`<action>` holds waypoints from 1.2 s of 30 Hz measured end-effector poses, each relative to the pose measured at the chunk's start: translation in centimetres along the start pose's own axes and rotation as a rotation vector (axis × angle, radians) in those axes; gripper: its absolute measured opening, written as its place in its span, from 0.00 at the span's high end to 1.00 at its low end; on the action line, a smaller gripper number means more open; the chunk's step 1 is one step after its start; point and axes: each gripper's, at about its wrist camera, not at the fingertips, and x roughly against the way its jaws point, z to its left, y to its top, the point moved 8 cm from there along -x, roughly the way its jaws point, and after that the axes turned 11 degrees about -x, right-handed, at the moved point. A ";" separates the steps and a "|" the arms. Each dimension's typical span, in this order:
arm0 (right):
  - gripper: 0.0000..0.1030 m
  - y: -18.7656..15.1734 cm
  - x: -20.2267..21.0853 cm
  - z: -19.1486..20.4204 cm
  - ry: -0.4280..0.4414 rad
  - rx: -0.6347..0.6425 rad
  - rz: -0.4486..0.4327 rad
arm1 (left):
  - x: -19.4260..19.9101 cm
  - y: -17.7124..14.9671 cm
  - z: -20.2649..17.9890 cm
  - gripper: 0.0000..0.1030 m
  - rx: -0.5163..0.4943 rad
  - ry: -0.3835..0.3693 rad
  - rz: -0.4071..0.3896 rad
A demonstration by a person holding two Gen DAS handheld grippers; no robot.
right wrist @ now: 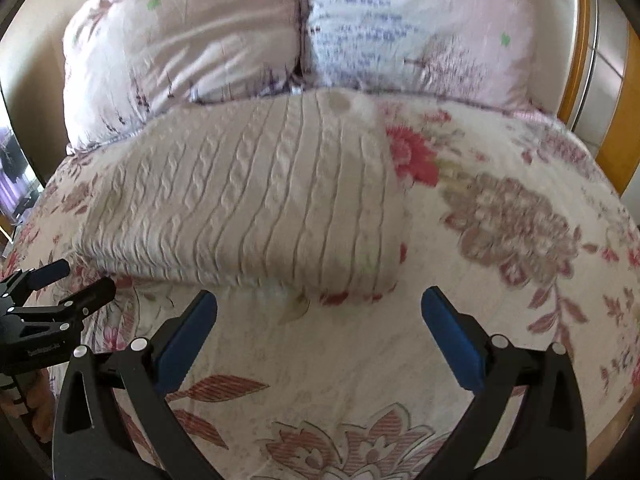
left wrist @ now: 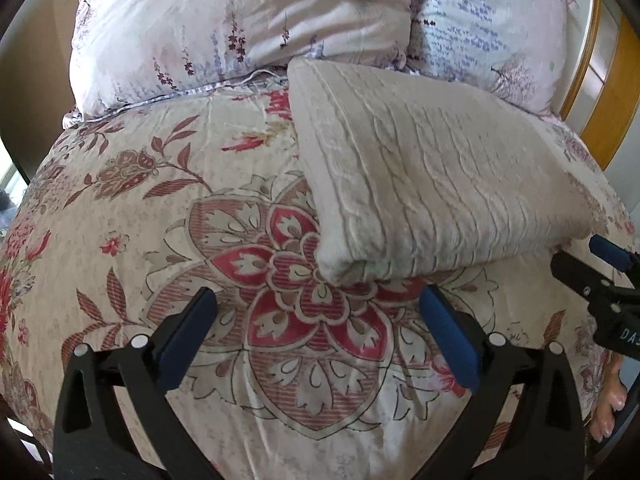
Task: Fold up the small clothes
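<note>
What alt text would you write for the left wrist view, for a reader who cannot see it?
A folded cream cable-knit sweater lies on a floral bedspread, just beyond the open left gripper with its blue-padded fingers. Two pale floral pillows rest behind the sweater, and the right gripper enters at the right edge.

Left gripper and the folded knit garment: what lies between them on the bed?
Only bare floral bedspread separates the open left gripper from the folded knit garment; nothing else lies there, as the left wrist view shows.
</note>
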 end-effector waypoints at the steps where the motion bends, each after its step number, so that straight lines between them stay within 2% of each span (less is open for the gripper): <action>1: 0.01 -0.2 -0.3 0.0 -0.009 0.001 0.012 | -0.2 0.0 -0.1 0.02 -0.006 0.002 0.007; 15: 0.01 -1.1 -1.1 0.0 -0.060 0.018 0.039 | -0.5 0.0 -0.8 0.02 -0.037 0.023 0.019; 36: 0.01 -1.1 -1.1 -0.1 -0.056 0.016 0.037 | -0.5 0.1 -0.8 0.02 -0.035 0.019 0.016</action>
